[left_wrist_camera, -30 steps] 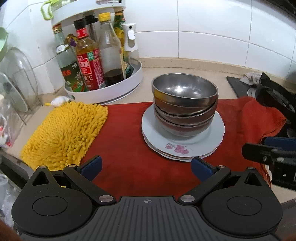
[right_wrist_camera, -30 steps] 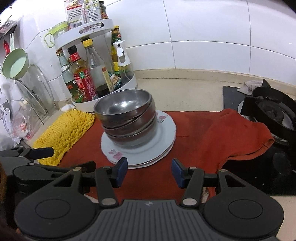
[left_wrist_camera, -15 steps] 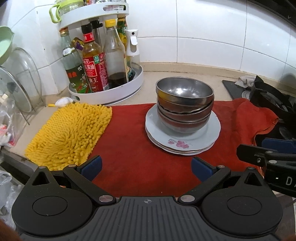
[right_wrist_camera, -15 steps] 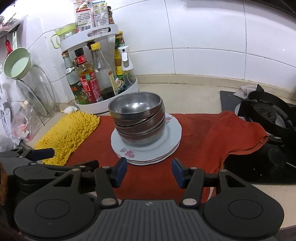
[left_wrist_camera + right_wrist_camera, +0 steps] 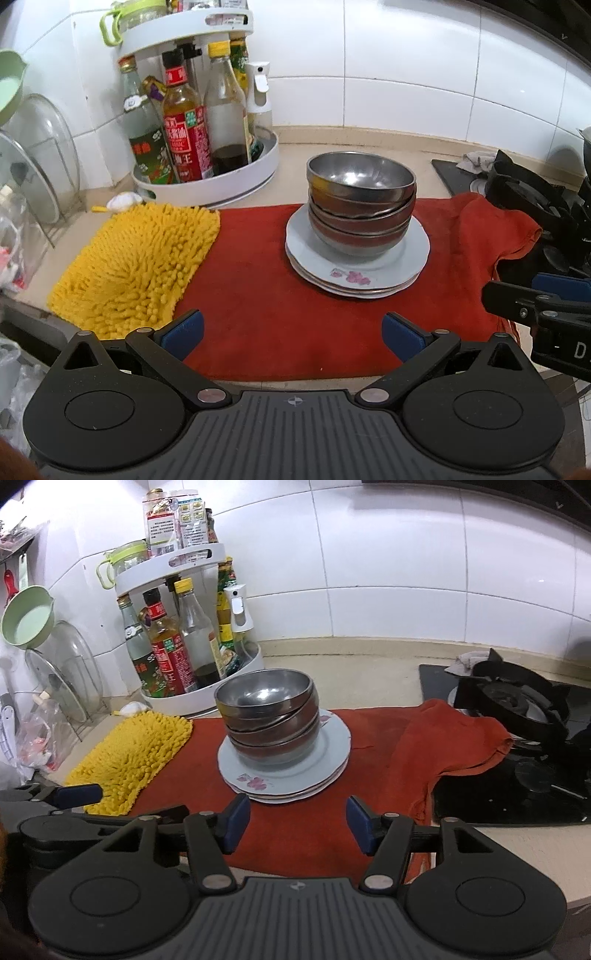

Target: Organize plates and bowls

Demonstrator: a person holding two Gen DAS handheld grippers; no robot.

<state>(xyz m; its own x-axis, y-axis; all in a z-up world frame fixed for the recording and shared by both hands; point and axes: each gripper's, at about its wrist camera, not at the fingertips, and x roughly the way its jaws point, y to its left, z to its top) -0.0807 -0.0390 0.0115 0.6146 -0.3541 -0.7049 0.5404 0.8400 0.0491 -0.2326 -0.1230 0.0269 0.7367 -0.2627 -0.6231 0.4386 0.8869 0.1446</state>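
Note:
A stack of steel bowls sits nested on a stack of white floral plates, on a red cloth. My left gripper is open and empty, held back over the cloth's front edge, left of the stack. My right gripper is open and empty, just in front of the plates. Each gripper shows at the edge of the other's view.
A yellow chenille mat lies left of the cloth. A white turntable rack with bottles stands at the back left. Glass lids in a wire rack are far left. A gas hob is on the right.
Both grippers have pulled back and risen from the stack, so the bowls and plates look smaller and farther. The stack has not moved. Both stay open.

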